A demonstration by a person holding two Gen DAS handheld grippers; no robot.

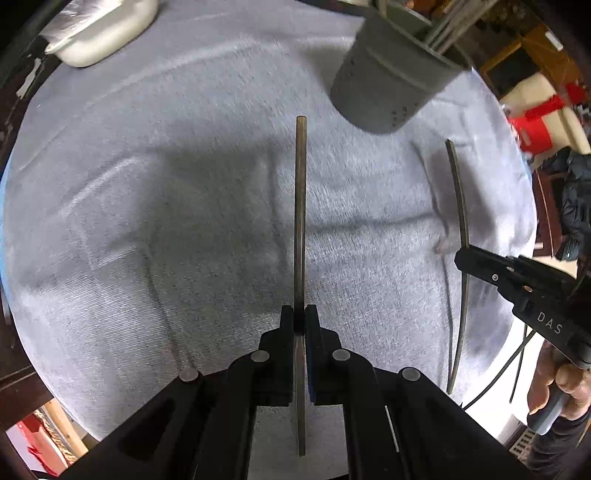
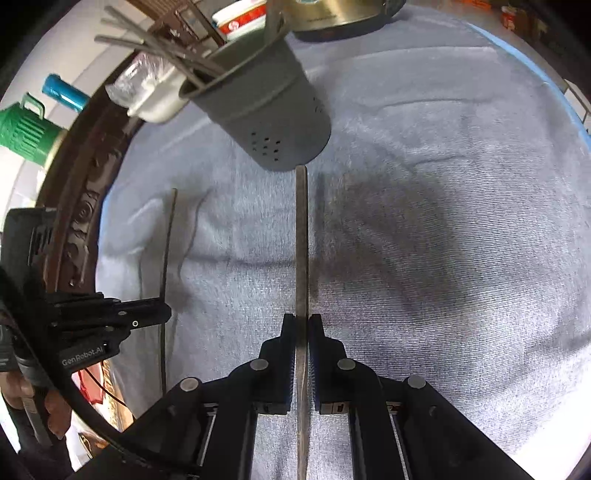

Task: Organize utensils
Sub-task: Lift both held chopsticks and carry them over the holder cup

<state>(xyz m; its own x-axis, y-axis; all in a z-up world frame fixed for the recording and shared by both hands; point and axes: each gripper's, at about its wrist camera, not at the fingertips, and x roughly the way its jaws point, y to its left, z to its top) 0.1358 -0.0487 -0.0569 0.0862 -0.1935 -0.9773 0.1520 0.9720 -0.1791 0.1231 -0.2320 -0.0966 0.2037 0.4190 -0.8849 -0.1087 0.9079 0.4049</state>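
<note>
My left gripper (image 1: pixel 300 317) is shut on a thin dark utensil (image 1: pixel 301 206) that sticks forward above the grey cloth. My right gripper (image 2: pixel 302 325) is shut on a second thin dark utensil (image 2: pixel 301 240), its tip close to the holder's base. A grey perforated utensil holder (image 1: pixel 391 81) stands ahead at the upper right; in the right wrist view the holder (image 2: pixel 269 118) has several dark utensils (image 2: pixel 155 48) sticking out. The right gripper (image 1: pixel 461 258) and its utensil (image 1: pixel 460 206) show at the right of the left wrist view. The left gripper (image 2: pixel 164 314) and its utensil (image 2: pixel 168 240) show at the right wrist view's left.
A grey cloth (image 1: pixel 184 221) covers the round table. A white tub (image 1: pixel 107 33) sits at its far edge, also seen behind the holder (image 2: pixel 155 103). A metal pot (image 2: pixel 332 14) and a green crate (image 2: pixel 26 129) lie beyond. A dark carved table rim (image 2: pixel 77 221) runs along the left.
</note>
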